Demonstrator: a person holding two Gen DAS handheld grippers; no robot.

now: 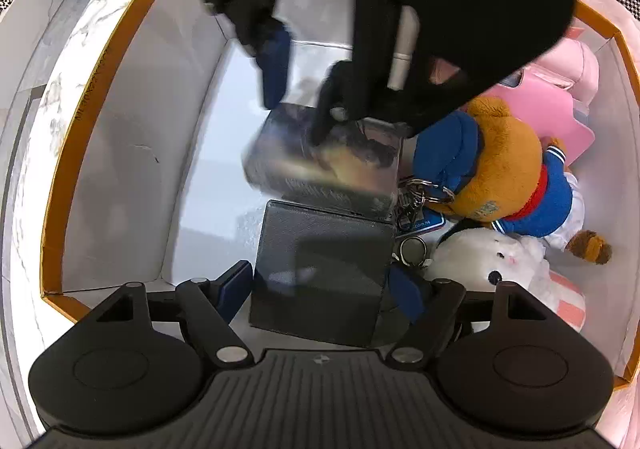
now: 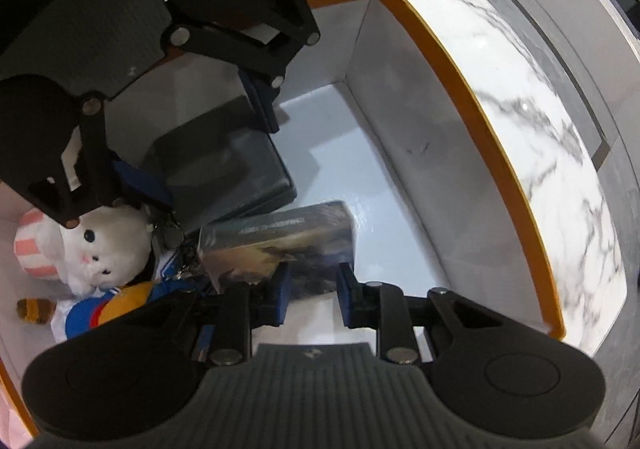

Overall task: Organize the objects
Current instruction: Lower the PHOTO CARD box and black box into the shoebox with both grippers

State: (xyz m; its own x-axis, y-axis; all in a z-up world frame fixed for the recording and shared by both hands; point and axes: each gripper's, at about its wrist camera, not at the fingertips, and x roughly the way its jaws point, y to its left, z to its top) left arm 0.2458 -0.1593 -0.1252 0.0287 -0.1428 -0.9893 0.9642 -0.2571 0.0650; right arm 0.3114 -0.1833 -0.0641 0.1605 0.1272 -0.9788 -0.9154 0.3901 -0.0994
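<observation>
While both grippers work inside orange-rimmed box (image 2: 472,97), printed box (image 2: 280,245) lies on white floor beside dark case (image 2: 224,169), plush toys (image 1: 500,177) alongside. Right gripper (image 2: 312,289) narrow, pads flanking printed box's end, contact unclear. Left gripper (image 1: 320,285) wide, straddling dark case. Printed box likely light, stiff, glossy, slippery: pinch across short edges.

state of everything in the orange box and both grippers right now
left gripper, open, astride the black case
right gripper, shut on the printed box
printed box, looks tilted, one end gripped
black case, lying flat
orange-rimmed box, open-topped
bear plush, lying down
white plush, lying beside the bear
</observation>
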